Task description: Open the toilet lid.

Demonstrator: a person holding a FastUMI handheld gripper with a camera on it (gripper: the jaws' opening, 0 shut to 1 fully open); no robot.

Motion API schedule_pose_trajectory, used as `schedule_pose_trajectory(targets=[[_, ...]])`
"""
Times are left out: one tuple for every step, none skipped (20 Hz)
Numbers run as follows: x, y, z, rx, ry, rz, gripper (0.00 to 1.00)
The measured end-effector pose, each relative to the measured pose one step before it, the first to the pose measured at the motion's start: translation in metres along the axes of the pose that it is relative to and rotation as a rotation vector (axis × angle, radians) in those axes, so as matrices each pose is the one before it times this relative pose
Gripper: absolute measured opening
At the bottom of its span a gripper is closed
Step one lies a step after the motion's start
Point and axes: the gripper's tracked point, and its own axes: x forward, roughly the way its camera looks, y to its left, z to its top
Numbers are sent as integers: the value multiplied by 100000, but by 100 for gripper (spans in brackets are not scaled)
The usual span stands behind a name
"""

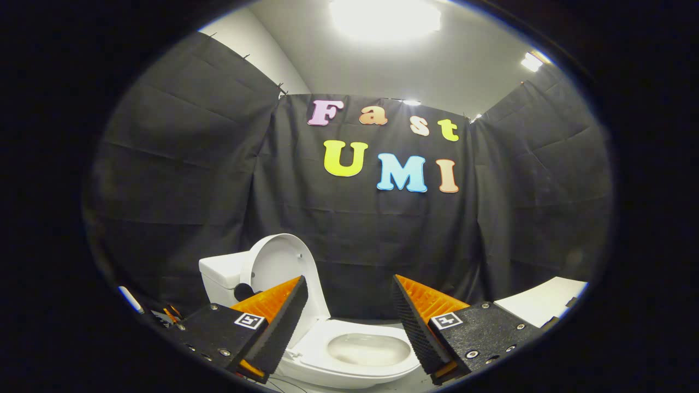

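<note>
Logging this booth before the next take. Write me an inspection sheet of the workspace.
Surface: pale floor under the toilet, little of it showing.
Job's things: toilet with lid raised upright against the tank; seat down, bowl open.
Clutter: small tools beside the tank, too small to tell; white board on the other side.
Grippers: gripper open, fingers apart, holding nothing, toilet between and beyond them.
Cables: thin dark line on the floor below the seat, possibly a cable.
Surroundings: black cloth walls, ceiling lights.

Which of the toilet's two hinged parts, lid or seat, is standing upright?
The lid stands raised against the tank; the seat lies flat around the bowl. The open gripper holds nothing.
</note>
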Motion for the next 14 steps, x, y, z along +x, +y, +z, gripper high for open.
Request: schedule_pose_trajectory(targets=[[-407, -657, -79, 243, -349, -829, 95], [-570, -588, -337, 660, -105, -567, 95], [-402, -454, -185, 736, 96, -627, 94], [-229, -558, -176, 720, -27, -884, 94], [-281, -412, -218, 139, 222, -260, 94], [-415, -479, -170, 22, -96, -724, 95], [-293, -465, -39, 29, -56, -789, 95], [-204, -310, -260, 561, 191, -344, 95], [-50, -158, -186, 641, 141, -93, 95], [-133, -158, -61, 439, 128, -141, 95], [-52, -167, -59, -164, 181, -196, 95], [-43, -213, 17, -439, 79, -358, 95], [94, -9, 95, -469, -53, 34, 95], [-85, -93, -25, -238, 9, 63, 95]])
